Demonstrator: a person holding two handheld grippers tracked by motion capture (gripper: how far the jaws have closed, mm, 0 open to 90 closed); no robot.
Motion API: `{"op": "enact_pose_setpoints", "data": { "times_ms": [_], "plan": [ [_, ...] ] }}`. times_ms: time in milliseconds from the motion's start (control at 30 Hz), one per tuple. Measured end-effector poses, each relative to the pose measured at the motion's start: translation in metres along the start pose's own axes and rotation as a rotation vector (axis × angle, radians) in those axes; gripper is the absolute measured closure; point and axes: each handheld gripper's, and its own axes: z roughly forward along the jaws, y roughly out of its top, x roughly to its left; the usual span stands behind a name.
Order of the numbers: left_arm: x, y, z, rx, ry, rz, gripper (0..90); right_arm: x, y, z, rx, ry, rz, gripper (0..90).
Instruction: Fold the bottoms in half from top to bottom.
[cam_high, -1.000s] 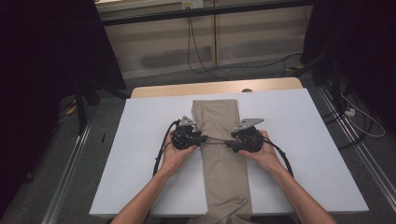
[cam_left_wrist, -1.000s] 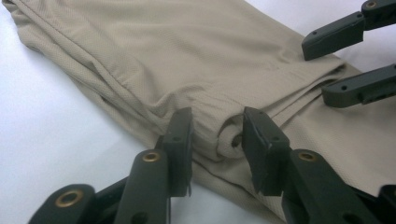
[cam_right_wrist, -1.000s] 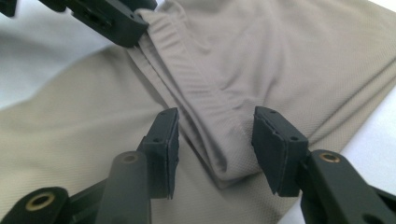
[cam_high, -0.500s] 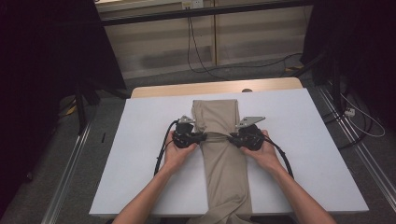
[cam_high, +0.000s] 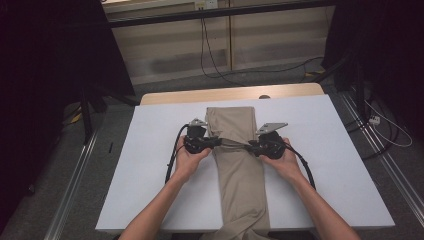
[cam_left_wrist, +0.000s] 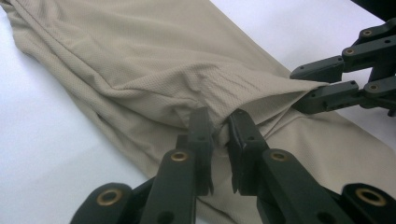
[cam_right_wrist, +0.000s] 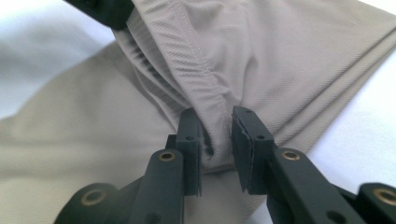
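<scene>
So there's a long folded beige knit garment (cam_high: 240, 155) with a fine mesh texture, lying lengthwise down the middle of the white counter (cam_high: 150, 150). Left gripper (cam_left_wrist: 219, 130) has just closed its fingers, pinching a ridge of cloth at the left edge. Right gripper (cam_right_wrist: 215, 135) comes in level from the opposite edge, fingers pinching a bunched fold and easing a little wider. Black cables (cam_high: 172, 160) trail back past both wrists.

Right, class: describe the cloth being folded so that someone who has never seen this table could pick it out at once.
Start at the white table in the middle of the room. Down its centre runs a long, narrow beige garment, from near the far wooden edge to over the near edge. It is the one soft item there, pinched mid-length by the left hand-held gripper and right hand-held gripper.
</scene>
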Motion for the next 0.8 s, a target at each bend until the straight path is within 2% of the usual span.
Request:
{"op": "enact_pose_setpoints", "data": {
  "times_ms": [33, 67, 133, 233, 300, 433, 533, 633, 700, 800],
  "plan": [
    [0.001, -0.001, 0.001, 0.011, 0.006, 0.005, 80.5, 0.002, 0.000, 0.001, 0.006, -0.009, -0.022, 73.3],
    [0.001, -0.002, 0.002, 0.012, 0.006, 0.000, 80.3, 0.002, -0.001, 0.001, 0.012, -0.009, -0.025, 74.8],
    [0.002, -0.003, 0.003, 0.010, -0.007, -0.011, 80.4, 0.003, 0.001, 0.000, 0.011, -0.023, -0.022, 81.9],
    [-0.003, 0.002, -0.002, -0.001, -0.024, -0.022, 81.3, -0.001, 0.004, -0.005, -0.003, -0.026, 0.006, 83.9],
    [-0.007, 0.007, -0.008, -0.014, -0.046, -0.017, 81.5, -0.003, 0.008, -0.012, -0.009, -0.022, 0.013, 84.0],
    [-0.018, 0.012, -0.023, -0.038, -0.076, 0.000, 81.4, -0.005, 0.017, -0.032, -0.055, -0.003, 0.035, 83.9],
    [-0.027, 0.007, -0.037, -0.043, -0.118, 0.002, 81.3, 0.002, 0.019, -0.047, -0.062, 0.012, 0.020, 83.8],
    [-0.039, -0.001, -0.050, -0.040, -0.128, 0.034, 81.2, 0.011, 0.013, -0.059, -0.070, 0.057, 0.030, 83.7],
    [-0.049, -0.007, -0.057, -0.034, -0.132, 0.052, 81.2, 0.021, 0.006, -0.067, -0.064, 0.071, 0.022, 83.7],
    [-0.061, -0.018, -0.067, -0.033, -0.158, 0.086, 81.1, 0.031, -0.003, -0.077, -0.060, 0.100, 0.024, 83.7]
  ]
}}
